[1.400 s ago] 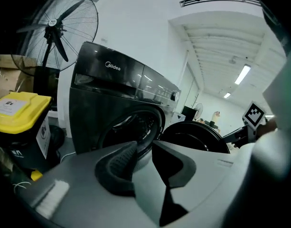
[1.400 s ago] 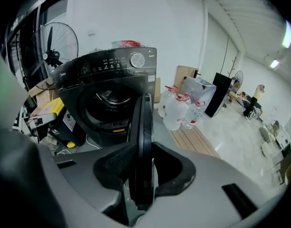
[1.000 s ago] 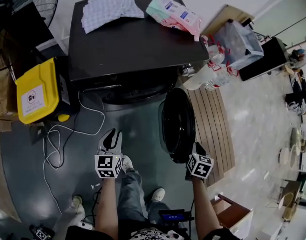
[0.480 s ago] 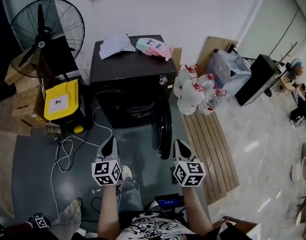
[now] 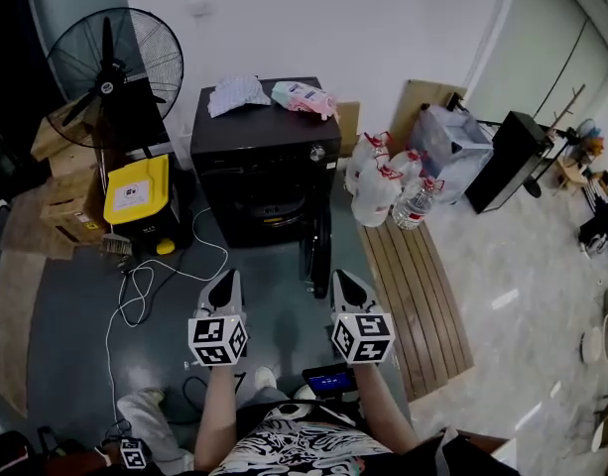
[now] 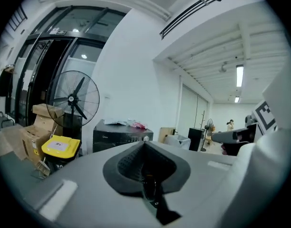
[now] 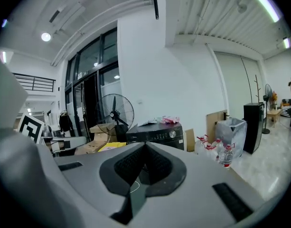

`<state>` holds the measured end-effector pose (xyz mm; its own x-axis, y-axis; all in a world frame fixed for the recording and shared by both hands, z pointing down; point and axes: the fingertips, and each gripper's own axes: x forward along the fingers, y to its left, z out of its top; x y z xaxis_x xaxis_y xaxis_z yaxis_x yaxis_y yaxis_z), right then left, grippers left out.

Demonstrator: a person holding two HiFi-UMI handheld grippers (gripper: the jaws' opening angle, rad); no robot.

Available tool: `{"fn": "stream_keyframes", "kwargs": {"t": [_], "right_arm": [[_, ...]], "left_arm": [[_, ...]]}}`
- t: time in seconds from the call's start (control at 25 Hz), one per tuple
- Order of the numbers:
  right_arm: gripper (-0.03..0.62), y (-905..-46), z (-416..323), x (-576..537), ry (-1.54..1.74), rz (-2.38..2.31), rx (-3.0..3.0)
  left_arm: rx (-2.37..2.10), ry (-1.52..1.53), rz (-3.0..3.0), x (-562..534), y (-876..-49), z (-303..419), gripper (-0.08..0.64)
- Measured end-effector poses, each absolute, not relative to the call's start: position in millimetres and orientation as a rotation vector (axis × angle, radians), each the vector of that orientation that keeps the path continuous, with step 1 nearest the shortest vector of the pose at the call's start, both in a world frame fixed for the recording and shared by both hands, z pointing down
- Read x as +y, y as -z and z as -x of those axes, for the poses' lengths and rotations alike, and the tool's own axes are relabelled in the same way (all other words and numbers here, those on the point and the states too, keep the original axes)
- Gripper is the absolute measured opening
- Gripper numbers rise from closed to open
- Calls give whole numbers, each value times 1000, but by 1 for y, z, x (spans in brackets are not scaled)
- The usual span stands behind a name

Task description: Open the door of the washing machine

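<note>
The black washing machine point(image 5: 264, 137) stands against the white wall, and its round door point(image 5: 316, 244) hangs swung open toward me at the drum's right side. The machine also shows far off in the left gripper view point(image 6: 121, 136) and the right gripper view point(image 7: 157, 133). My left gripper point(image 5: 223, 286) is held level well short of the machine, jaws shut with nothing between them. My right gripper point(image 5: 345, 284) hovers beside it, just in front of the door's lower edge, also shut and empty. Both point(image 6: 144, 144) point(image 7: 145, 145) point at the machine.
A cloth point(image 5: 234, 93) and a pink packet point(image 5: 302, 97) lie on the machine's top. A standing fan point(image 5: 113, 59), cardboard boxes point(image 5: 70, 191) and a yellow-lidded bin point(image 5: 137, 191) are at left. Water bottles point(image 5: 383, 188), a wooden pallet point(image 5: 415, 296) and a white cable point(image 5: 145, 286) are near.
Both grippers rose and drew back from the machine as the person stood up. The right gripper, close by the open door's edge before, has come away from it. The view widened.
</note>
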<state>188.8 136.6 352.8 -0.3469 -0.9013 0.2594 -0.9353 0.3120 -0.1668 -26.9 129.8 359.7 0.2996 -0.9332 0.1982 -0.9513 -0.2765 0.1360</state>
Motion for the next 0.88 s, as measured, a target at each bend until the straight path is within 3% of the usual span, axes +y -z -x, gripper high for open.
{"fn": "stream_keyframes", "kwargs": {"t": [0.88], "right_arm": [[1, -348, -197, 149, -445, -1713, -2481]], "left_arm": [[-1804, -118, -2332, 139, -349, 25, 2]]}}
